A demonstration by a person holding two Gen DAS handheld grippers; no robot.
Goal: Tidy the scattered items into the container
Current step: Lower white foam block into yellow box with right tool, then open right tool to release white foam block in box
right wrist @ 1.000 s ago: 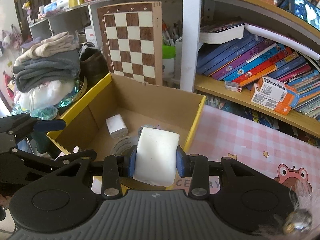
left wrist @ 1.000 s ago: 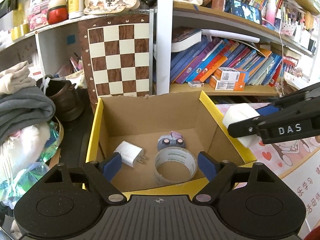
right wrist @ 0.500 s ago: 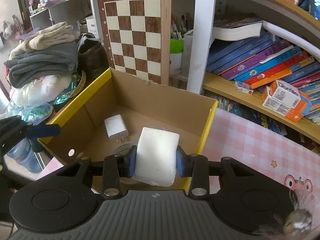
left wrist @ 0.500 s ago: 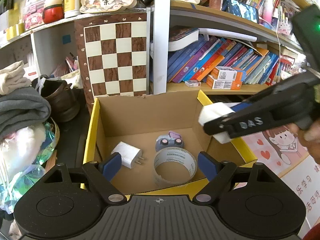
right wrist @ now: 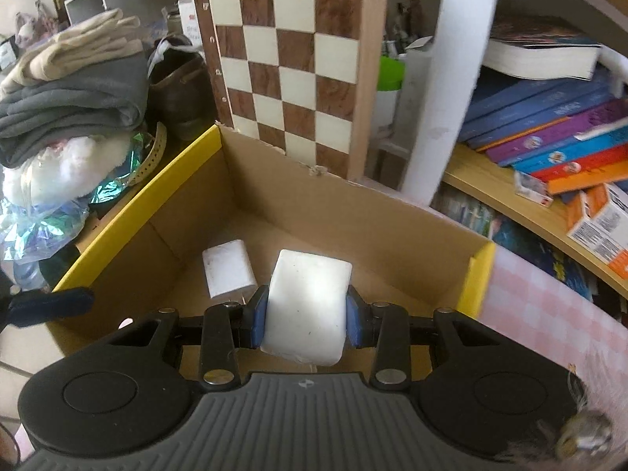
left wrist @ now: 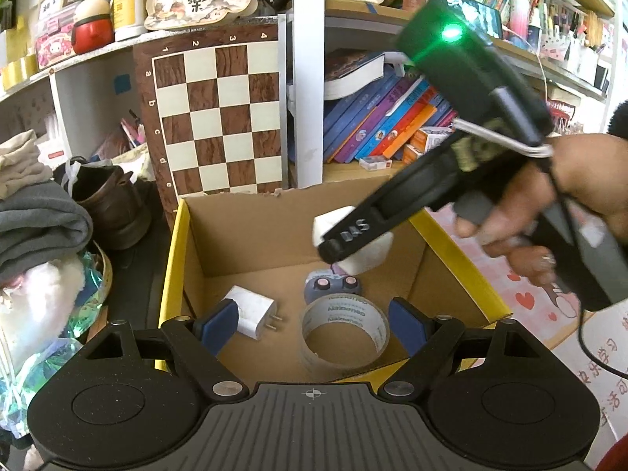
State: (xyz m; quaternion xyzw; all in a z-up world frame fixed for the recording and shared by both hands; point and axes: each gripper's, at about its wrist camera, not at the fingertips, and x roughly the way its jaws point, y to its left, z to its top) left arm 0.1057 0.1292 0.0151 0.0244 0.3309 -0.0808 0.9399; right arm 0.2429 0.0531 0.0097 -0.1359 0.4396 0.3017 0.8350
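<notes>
Right gripper point(right wrist: 306, 320) jaws clamped on white block point(right wrist: 308, 306), held above cardboard box point(right wrist: 353, 212) interior; charger point(right wrist: 227, 272) lies beyond the left pad. Block looks light, slightly soft, matte; side-face grip seems secure. Left gripper point(left wrist: 314, 324) jaws apart, empty, tape roll point(left wrist: 345, 329) between them.

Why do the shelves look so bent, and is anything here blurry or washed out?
Both views come through fisheye lenses, so straight shelves bow. In the right wrist view the white block glares where light hits its top, and the books smear at the edge. In the left wrist view a green light on the right hand-held gripper flares brightly.
</notes>
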